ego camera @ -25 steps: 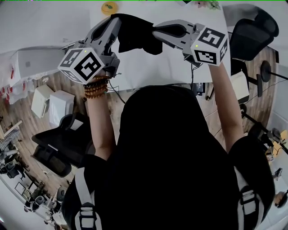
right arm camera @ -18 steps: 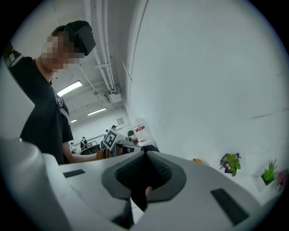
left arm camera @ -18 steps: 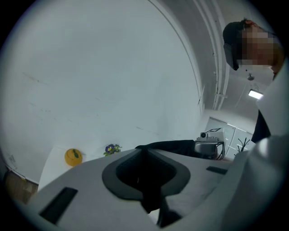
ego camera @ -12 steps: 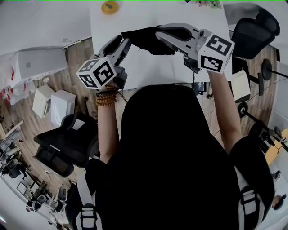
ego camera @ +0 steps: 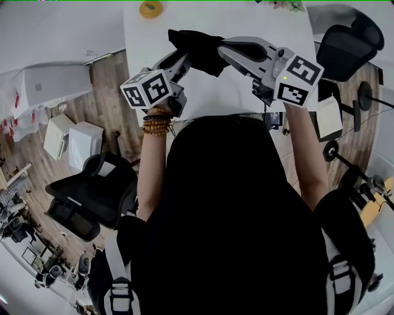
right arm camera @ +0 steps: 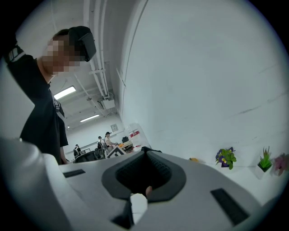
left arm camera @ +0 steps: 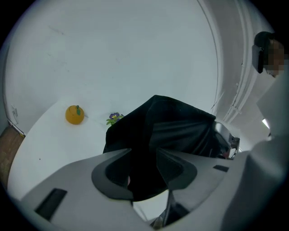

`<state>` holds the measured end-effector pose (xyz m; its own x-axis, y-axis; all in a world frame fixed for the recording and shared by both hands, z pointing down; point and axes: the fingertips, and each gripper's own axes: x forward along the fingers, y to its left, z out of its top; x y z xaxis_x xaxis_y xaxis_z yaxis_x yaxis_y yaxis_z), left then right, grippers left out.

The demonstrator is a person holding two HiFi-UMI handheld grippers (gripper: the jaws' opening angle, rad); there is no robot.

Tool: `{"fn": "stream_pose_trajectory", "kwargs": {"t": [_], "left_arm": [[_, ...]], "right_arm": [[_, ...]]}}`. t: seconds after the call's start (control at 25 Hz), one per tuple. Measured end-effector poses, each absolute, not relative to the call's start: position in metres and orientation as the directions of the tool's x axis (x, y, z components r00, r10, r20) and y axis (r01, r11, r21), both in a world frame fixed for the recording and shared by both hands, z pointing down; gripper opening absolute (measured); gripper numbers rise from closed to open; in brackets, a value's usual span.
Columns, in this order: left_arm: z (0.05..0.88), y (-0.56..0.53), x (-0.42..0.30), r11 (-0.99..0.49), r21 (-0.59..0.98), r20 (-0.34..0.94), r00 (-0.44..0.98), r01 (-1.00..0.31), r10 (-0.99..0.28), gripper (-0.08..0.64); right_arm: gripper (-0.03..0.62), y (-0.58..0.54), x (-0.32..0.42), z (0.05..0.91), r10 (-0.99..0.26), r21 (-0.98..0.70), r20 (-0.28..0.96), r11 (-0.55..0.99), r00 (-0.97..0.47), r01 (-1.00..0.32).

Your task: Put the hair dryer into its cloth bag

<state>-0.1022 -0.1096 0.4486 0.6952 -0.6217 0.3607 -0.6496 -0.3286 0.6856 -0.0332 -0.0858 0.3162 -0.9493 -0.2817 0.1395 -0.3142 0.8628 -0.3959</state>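
Note:
The black cloth bag [ego camera: 198, 49] hangs bunched above the white table [ego camera: 240, 92]. My right gripper [ego camera: 223, 47] is shut on its right side; in the right gripper view [right arm camera: 145, 155] only a sliver of black cloth shows past the closed jaws. My left gripper [ego camera: 183, 58] is at the bag's left edge. In the left gripper view [left arm camera: 144, 155] its jaws are opening, with loose black cloth [left arm camera: 167, 131] lying between them and not pinched. No hair dryer is visible; I cannot tell whether it is inside the bag.
A small orange [ego camera: 150, 8] lies at the table's far edge, with little potted plants [ego camera: 284, 5] farther right. Black office chairs stand at the right [ego camera: 345, 40] and lower left [ego camera: 86, 203]. White boxes [ego camera: 74, 144] sit on the wooden floor.
My left gripper let go of the bag's left edge, sank towards the table and shifted right with its jaws spreading. The right gripper kept its hold and barely moved.

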Motion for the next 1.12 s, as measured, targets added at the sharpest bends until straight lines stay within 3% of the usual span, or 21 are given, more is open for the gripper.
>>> {"fn": "stream_pose_trajectory", "kwargs": {"t": [0.2, 0.28, 0.72, 0.92, 1.12], "left_arm": [[0.474, -0.127, -0.096, -0.334, 0.611, 0.464, 0.666, -0.718, -0.584, 0.174], [0.481, -0.129, -0.096, -0.347, 0.577, 0.488, 0.653, -0.739, -0.580, 0.034], [0.406, -0.151, -0.119, -0.475, 0.613, 0.266, 0.731, -0.631, -0.628, 0.028], [0.391, -0.166, -0.132, -0.442, 0.641, 0.221, 0.703, -0.627, -0.676, 0.028], [0.389, -0.196, -0.133, -0.417, 0.655, 0.227, 0.690, -0.631, -0.687, 0.028]], "right_arm": [[0.037, -0.076, -0.045, 0.317, -0.248, -0.385, 0.133, 0.879, -0.960, -0.280], [0.037, -0.076, -0.047, 0.319, -0.247, -0.370, 0.149, 0.884, -0.957, -0.286], [0.037, -0.110, 0.008, 0.328, -0.389, -0.343, 0.215, 0.828, -0.896, -0.442], [0.037, -0.133, 0.019, 0.315, -0.477, -0.305, 0.208, 0.798, -0.854, -0.520], [0.037, -0.189, 0.042, 0.330, -0.585, -0.244, 0.318, 0.710, -0.746, -0.660]]}}
